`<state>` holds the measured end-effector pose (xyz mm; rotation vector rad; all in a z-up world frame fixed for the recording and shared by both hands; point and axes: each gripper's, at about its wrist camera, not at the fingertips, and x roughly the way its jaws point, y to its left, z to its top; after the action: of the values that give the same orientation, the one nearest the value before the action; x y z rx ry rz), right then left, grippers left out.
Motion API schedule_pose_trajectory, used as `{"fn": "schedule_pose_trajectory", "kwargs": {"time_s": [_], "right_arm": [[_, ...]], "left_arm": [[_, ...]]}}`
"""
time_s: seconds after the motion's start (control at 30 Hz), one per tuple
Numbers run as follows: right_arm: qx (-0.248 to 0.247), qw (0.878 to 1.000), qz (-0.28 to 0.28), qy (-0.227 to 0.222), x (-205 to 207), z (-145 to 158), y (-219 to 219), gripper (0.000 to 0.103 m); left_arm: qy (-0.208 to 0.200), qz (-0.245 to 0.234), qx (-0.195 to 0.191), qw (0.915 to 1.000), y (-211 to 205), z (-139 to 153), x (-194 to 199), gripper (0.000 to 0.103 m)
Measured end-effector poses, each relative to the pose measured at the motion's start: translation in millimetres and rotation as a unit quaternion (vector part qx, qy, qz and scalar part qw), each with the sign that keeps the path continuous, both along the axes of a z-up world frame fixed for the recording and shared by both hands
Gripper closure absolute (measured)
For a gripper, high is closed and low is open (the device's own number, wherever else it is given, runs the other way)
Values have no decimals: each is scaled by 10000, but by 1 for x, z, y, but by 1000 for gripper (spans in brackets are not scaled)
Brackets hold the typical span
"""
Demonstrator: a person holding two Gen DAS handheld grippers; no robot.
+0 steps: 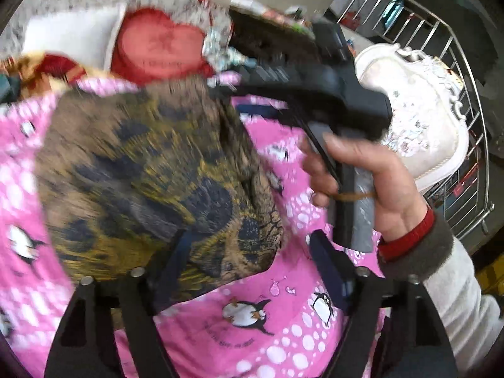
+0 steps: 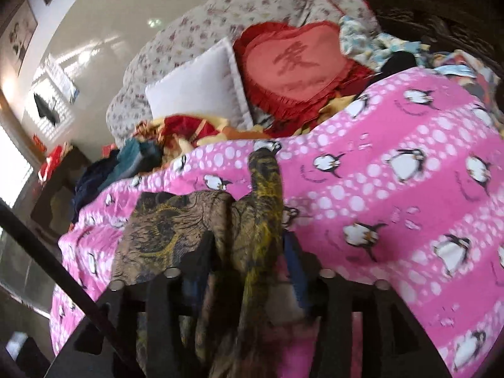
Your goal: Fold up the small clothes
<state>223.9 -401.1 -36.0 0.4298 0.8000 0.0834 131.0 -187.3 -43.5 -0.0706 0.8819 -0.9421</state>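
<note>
My left gripper (image 1: 249,261) is released, the brown-and-yellow garment (image 1: 151,170) lying loose on the pink penguin blanket (image 1: 261,330). My right gripper (image 2: 249,267) has cloth between its jaws, can't tell if it's pinched.

A brown and yellow patterned garment (image 2: 201,223) lies bunched on the pink penguin blanket (image 2: 393,195), draped between the parted fingers of the right gripper (image 2: 249,271). Behind sit a red heart cushion (image 2: 296,63) and a white pillow (image 2: 195,91).
</note>
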Motion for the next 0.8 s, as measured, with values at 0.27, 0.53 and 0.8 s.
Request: {"fn": "schedule_pose_trajectory", "kwargs": {"time_s": [0.27,0.53,0.8], "right_arm": [[-306,9968,697,-244,-76,22,42,42],[-1012,9892,1030,250,-103,-23,87,67],[-85,9965,799,238,-110,-41,60,67]], "left_arm": [[-501,876,612,9930,67,-1,6,16],[-116,1230,937,9879,75,-44,8,16],[-30,1109,1280,9856,56,-71,7,16]]}}
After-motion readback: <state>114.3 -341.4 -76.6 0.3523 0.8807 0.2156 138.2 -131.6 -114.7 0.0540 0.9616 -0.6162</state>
